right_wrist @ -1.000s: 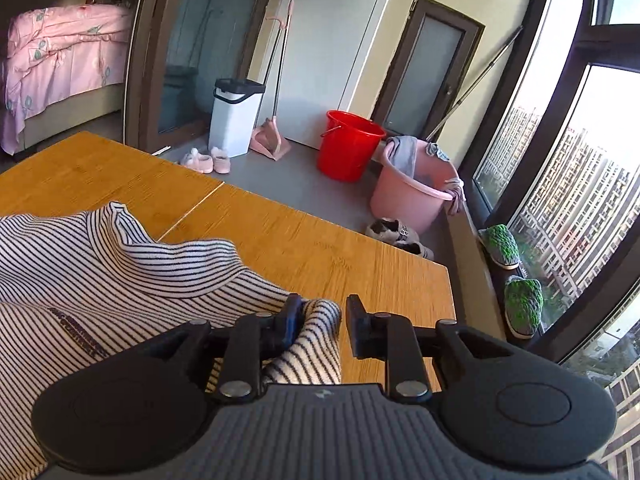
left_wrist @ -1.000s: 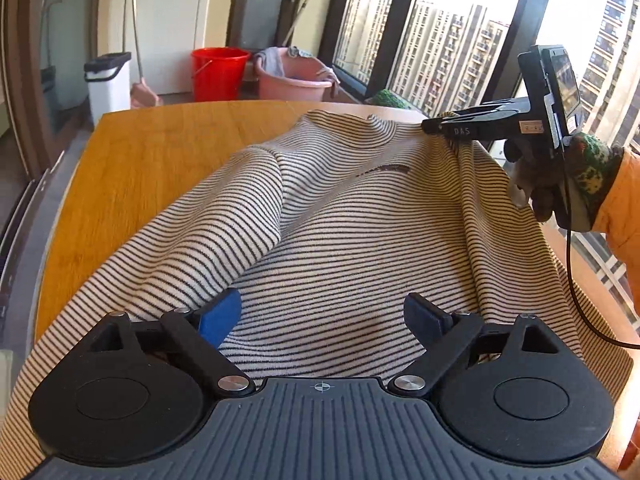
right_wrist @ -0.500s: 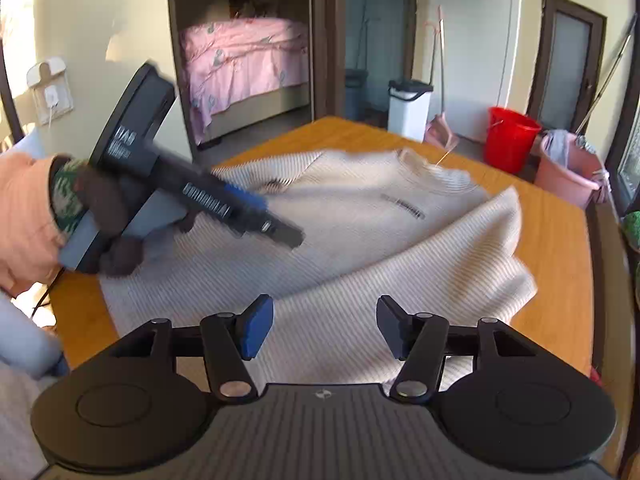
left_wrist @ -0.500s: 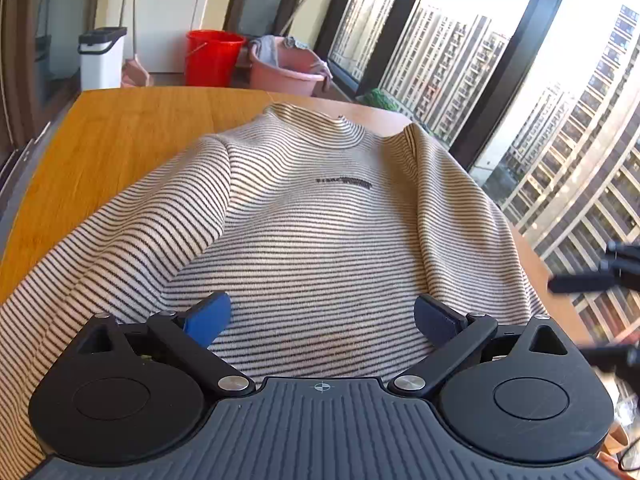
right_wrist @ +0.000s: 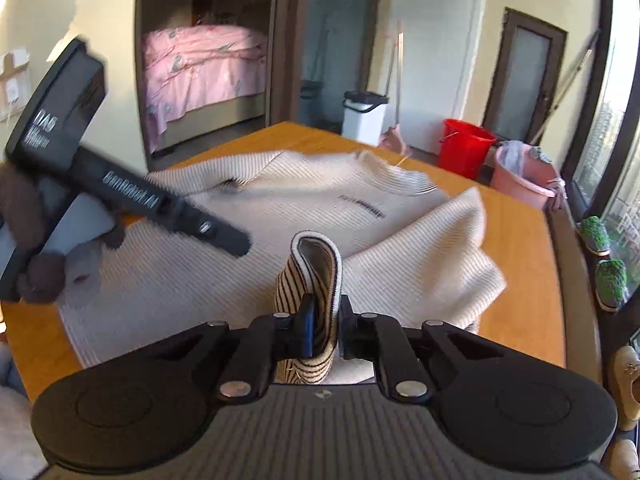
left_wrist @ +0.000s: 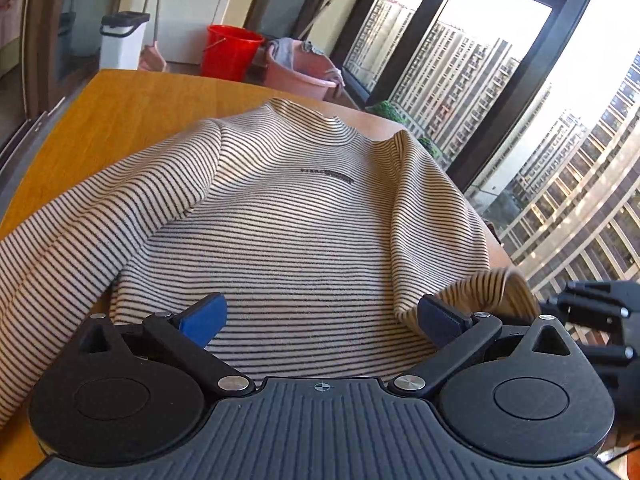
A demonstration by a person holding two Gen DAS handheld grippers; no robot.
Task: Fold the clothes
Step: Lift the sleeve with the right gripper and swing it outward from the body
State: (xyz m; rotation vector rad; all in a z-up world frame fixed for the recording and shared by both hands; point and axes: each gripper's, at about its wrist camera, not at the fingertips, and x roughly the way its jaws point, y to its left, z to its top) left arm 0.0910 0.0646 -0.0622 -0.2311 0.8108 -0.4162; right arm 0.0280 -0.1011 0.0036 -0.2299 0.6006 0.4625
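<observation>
Striped sweater [left_wrist: 304, 224]: spread face up on wooden table [left_wrist: 120, 120], collar at far side. Right tongs [right_wrist: 325, 322]: jaws closing, pinching the sweater's cuff [right_wrist: 316, 268] at near right edge. Left tongs [left_wrist: 320, 318]: spread wide, holding nothing, above the near hem. Red bucket [left_wrist: 230, 54] on floor beyond.

Left wrist view: low and close over the striped sweater [left_wrist: 304, 240], facing the collar, windows at frame right. Right wrist view: from the opposite near corner, facing the bedroom doorway, upper left. Both share sweater, wooden table [right_wrist: 520, 248], red bucket [left_wrist: 230, 52].
</observation>
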